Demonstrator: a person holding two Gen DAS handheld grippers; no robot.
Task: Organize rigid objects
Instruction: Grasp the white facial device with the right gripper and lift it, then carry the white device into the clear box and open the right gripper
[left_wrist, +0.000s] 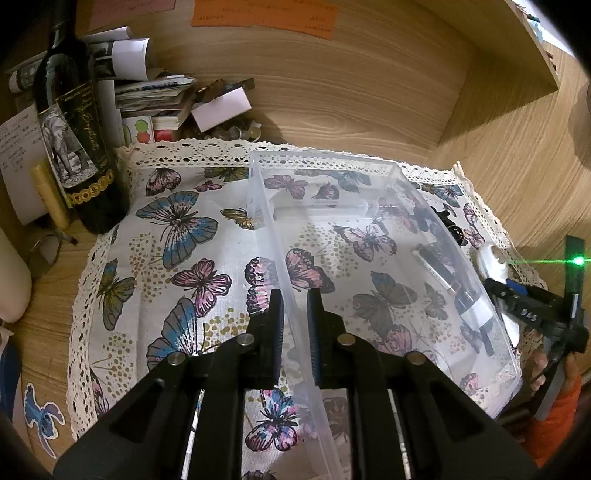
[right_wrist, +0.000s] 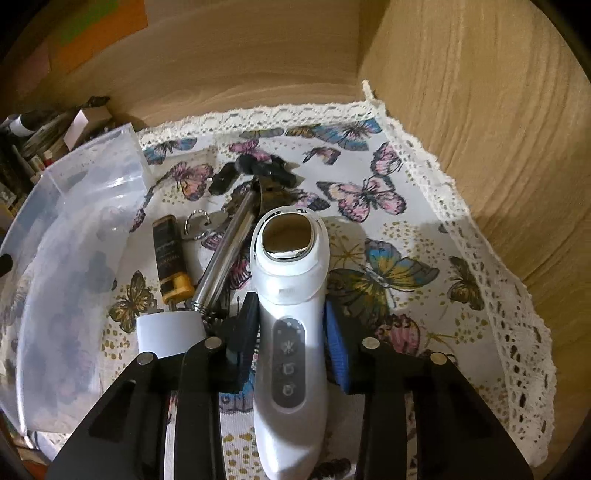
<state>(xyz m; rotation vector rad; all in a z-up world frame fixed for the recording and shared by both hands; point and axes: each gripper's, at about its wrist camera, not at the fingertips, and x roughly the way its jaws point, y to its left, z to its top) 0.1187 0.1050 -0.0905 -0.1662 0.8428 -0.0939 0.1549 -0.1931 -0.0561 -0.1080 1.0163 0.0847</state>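
Clamping the near wall of the clear bin (left_wrist: 388, 258), the left gripper (left_wrist: 295, 299) steadies it, nothing inside yet; over at the right gripper (right_wrist: 290, 314), narrow jaws straddle the white handheld device (right_wrist: 288, 295), other small items (right_wrist: 207, 229) waiting just left.

bin (left_wrist: 369, 229): clear glossy plastic | cloth (left_wrist: 177, 258): matt, lace-edged | facial device (right_wrist: 291, 295): glossy white plastic

The white handheld device (right_wrist: 288, 332) runs off the bottom edge at six o'clock. Through the clear plastic bin (left_wrist: 369, 221), at three o'clock, dark objects blur, perhaps tools. The wine bottle (left_wrist: 74, 140) loses its neck at eleven o'clock.
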